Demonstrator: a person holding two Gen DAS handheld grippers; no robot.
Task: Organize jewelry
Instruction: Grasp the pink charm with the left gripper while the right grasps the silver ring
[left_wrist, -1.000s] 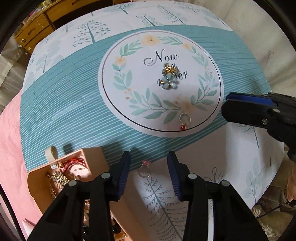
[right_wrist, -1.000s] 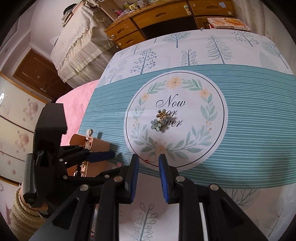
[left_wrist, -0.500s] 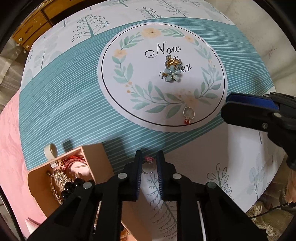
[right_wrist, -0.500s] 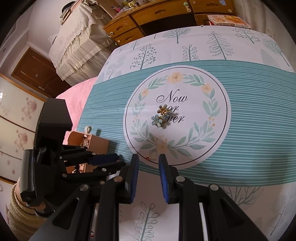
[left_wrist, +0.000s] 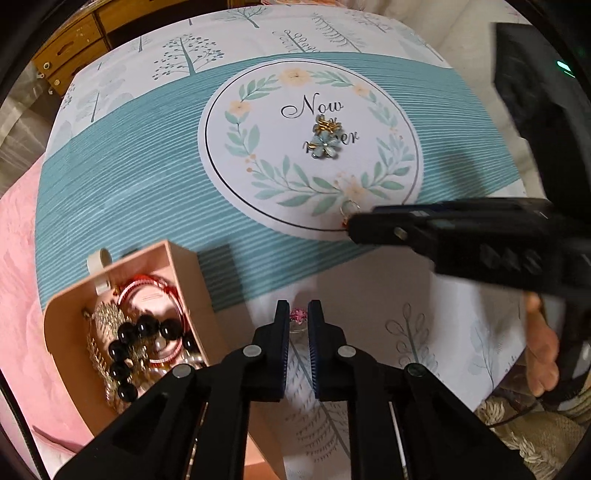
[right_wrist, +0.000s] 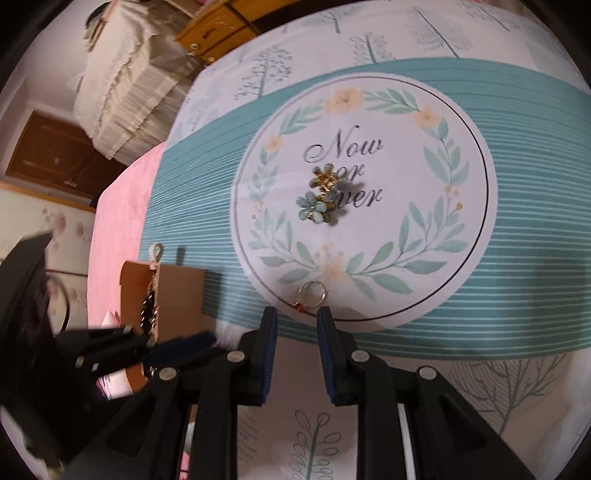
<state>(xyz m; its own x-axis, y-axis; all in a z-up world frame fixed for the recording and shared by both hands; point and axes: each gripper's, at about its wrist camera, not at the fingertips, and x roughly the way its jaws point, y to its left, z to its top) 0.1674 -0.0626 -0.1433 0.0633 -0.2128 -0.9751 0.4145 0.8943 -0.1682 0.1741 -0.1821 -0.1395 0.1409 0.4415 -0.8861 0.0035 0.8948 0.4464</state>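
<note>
The left gripper has its jaws pinched on the pink-stone ring beside the jewelry box. The right gripper hangs part-open and empty just short of the red-stone ring on the desk

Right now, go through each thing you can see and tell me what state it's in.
Left tongs: nearly shut around the pink-stone ring.
Right tongs: open, just short of the red-stone ring.
Red-stone ring: flat on the tablecloth, free.
Flower hair clips: lying together, untouched.
Jewelry box: open, holding bracelets and beads.
</note>
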